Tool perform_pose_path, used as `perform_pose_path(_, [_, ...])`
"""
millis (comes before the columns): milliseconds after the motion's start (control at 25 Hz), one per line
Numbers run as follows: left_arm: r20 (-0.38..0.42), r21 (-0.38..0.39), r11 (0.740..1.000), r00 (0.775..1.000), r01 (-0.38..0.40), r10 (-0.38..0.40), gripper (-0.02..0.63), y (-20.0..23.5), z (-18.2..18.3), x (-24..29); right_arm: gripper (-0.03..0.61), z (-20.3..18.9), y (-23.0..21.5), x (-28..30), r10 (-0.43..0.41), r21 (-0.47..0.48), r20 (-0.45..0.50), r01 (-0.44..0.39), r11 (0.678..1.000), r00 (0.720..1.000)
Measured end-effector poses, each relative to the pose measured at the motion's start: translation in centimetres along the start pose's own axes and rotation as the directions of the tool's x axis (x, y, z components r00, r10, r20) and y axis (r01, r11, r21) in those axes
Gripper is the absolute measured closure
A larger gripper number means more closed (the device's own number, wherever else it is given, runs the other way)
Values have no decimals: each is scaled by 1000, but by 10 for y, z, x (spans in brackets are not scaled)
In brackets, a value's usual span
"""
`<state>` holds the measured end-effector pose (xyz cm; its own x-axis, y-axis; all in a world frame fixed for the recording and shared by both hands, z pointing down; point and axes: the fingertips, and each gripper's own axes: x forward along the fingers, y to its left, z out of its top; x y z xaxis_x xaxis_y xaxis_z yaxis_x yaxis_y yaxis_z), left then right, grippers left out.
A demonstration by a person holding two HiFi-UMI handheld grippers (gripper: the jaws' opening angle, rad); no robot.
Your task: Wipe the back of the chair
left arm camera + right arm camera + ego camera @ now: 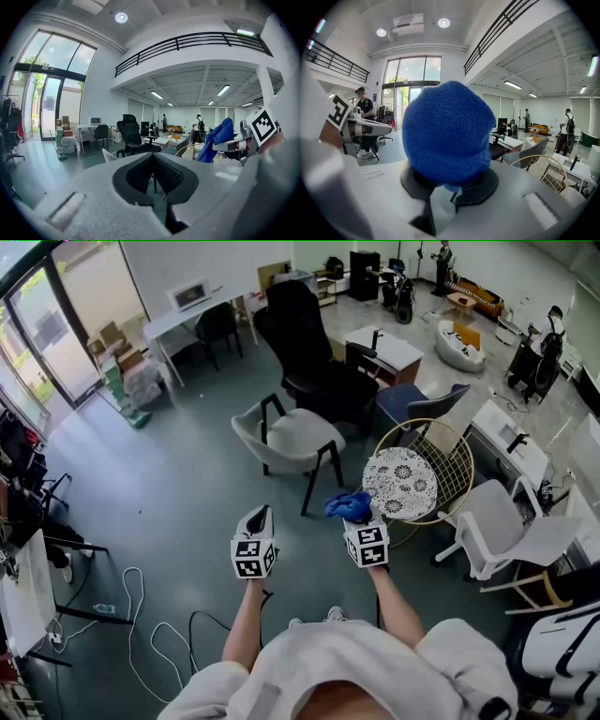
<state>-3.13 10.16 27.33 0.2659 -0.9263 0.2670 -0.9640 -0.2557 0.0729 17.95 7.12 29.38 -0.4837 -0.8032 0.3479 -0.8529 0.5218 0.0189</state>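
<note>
I hold both grippers out over the grey floor, apart from any chair. My right gripper (pixel 356 518) is shut on a bunched blue cloth (pixel 347 505), which fills the middle of the right gripper view as a blue cloth (pixel 447 131) above the jaws (pixel 450 186). My left gripper (pixel 260 515) has its black pads (pixel 140 174) together with nothing between them. A grey shell chair (pixel 292 438) with black legs stands just ahead. To its right is a gold wire chair (pixel 441 457) with a patterned round cushion (pixel 400 483).
A black office chair (pixel 305 343) stands behind the grey one, and a white chair (pixel 502 526) at the right. White and black cables (pixel 141 615) lie on the floor at left by a white desk (pixel 26 596). Tables and people stand far back.
</note>
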Motion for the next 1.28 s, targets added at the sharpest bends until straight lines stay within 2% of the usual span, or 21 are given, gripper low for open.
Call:
perform_pose_path(440, [-9,-3,1000,1000,-21,21,611,-30,-3,8,494,2,-11,-7,74,5,40,-74,997,996])
perform_pose_path(760, [-28,-9,1000,999,-26,26,611,-30,-12,15,494,-4,-6,2,97,4,34,-97,995,995])
perform_pose_path(1040, [-19,-20,1000,1000,-12,12,611,1,-7,37,494,3,-2,36,80,-9,21,-80,997,997])
perform_pose_path(1280, [-6,-14,999,999,34,-35,611,46,9,73,494,31,3,83,25,-2,36,-25,1000,999])
